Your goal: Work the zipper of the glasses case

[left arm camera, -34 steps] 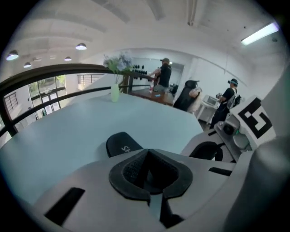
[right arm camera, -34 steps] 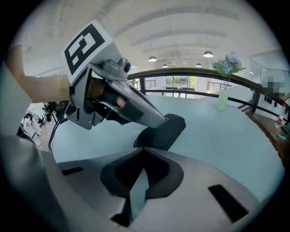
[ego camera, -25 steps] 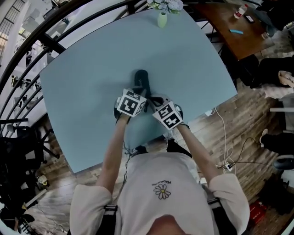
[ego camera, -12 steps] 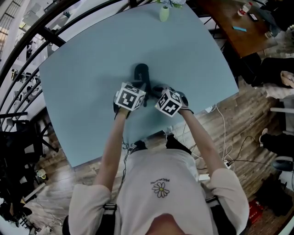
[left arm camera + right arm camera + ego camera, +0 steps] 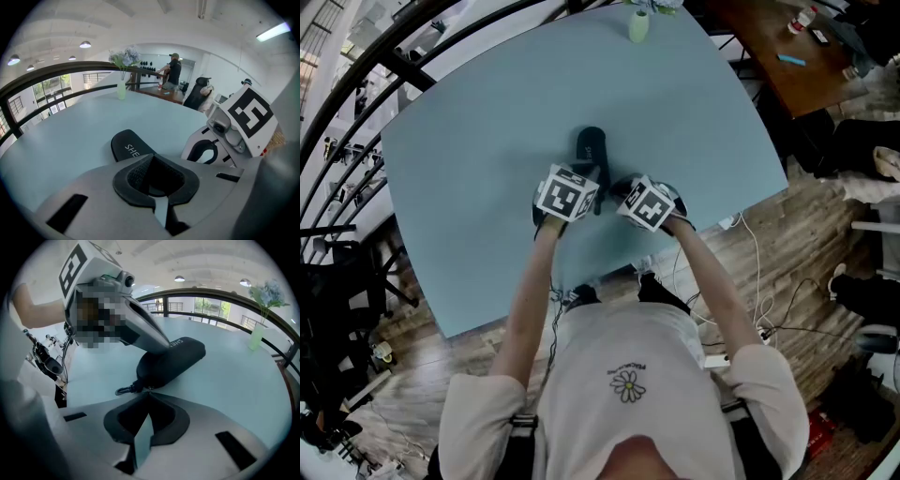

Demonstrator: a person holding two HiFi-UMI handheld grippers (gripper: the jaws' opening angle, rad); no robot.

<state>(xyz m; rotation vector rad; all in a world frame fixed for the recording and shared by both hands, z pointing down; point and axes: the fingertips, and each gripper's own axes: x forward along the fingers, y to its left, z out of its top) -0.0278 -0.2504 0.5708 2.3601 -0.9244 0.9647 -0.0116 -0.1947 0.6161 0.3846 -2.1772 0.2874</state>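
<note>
Overhead, the glasses case (image 5: 591, 146) lies flat on the blue table (image 5: 469, 141). Left gripper view: the left gripper (image 5: 153, 156), jaws together, rests its tip on the case. Right gripper view: the right gripper (image 5: 147, 394), also closed, noses the zipper pull (image 5: 125, 390); probably lining up, it must next part and pinch that tab.

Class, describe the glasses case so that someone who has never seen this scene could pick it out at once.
Find the large pale blue table; near its middle lies the glasses case. It is a dark, rounded, elongated pouch with white lettering and a small clip at one end, unlike the pale green vase at the far edge.
</note>
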